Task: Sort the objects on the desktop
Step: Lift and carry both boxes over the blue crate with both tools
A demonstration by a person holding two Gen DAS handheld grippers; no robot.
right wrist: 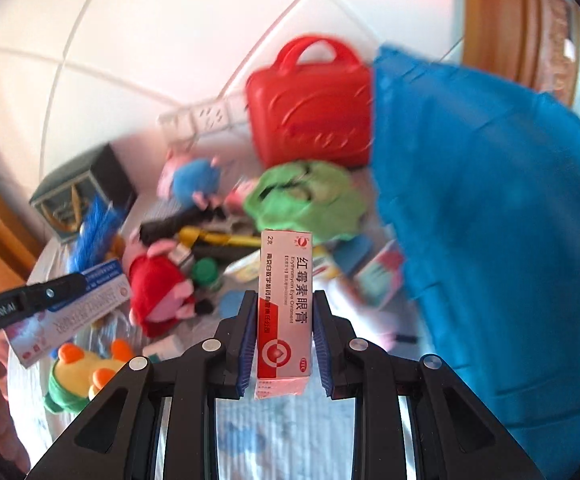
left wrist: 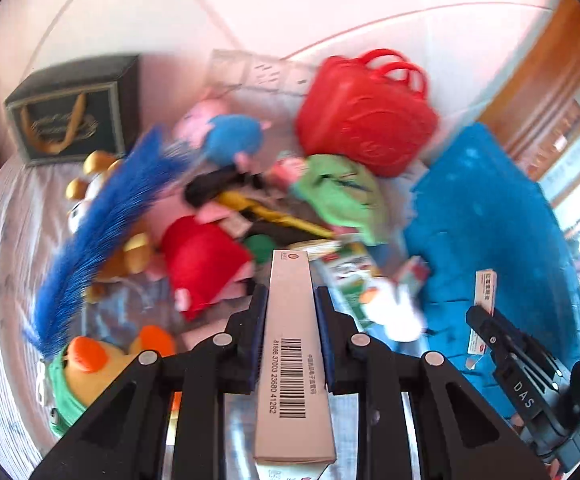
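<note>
I am holding a long grey carton [left wrist: 294,344] in the left gripper [left wrist: 292,334], jaws pressing narrow on its two long sides, barcode face up toward the camera. The carton is running lengthwise between the fingers, its far end sticking out past the pads, clear of the clutter below.

The right gripper [right wrist: 283,340] is clamping a red and white ointment box [right wrist: 283,312], pads flat on both long sides, printed face toward me. From the left wrist view I am seeing that same gripper [left wrist: 484,312] near the right edge, box end showing above the blue bin [left wrist: 486,216].

Both boxes are hanging above the table [left wrist: 1,264], which is wearing a pale striped cloth.

Toward the table's far edge: a red plastic case [left wrist: 366,116] with handles, standing just beside the blue bin, and a dark gift box [left wrist: 73,108] at the far left corner. A white power strip [right wrist: 197,118] is lying along the far edge between them.

Middle of the table is a heap: a green cloth [left wrist: 340,196], a pink plush with blue dress [left wrist: 229,136], another plush in red [left wrist: 205,260], a blue feather duster [left wrist: 101,224] slanting across the left side, a yellow and black tool [right wrist: 217,238], a green bottle cap [right wrist: 205,272]. A yellow and orange plush [right wrist: 77,372] is sitting near the table's near left corner.

Picture is blurring; smaller packets by the bin I cannot tell apart.
</note>
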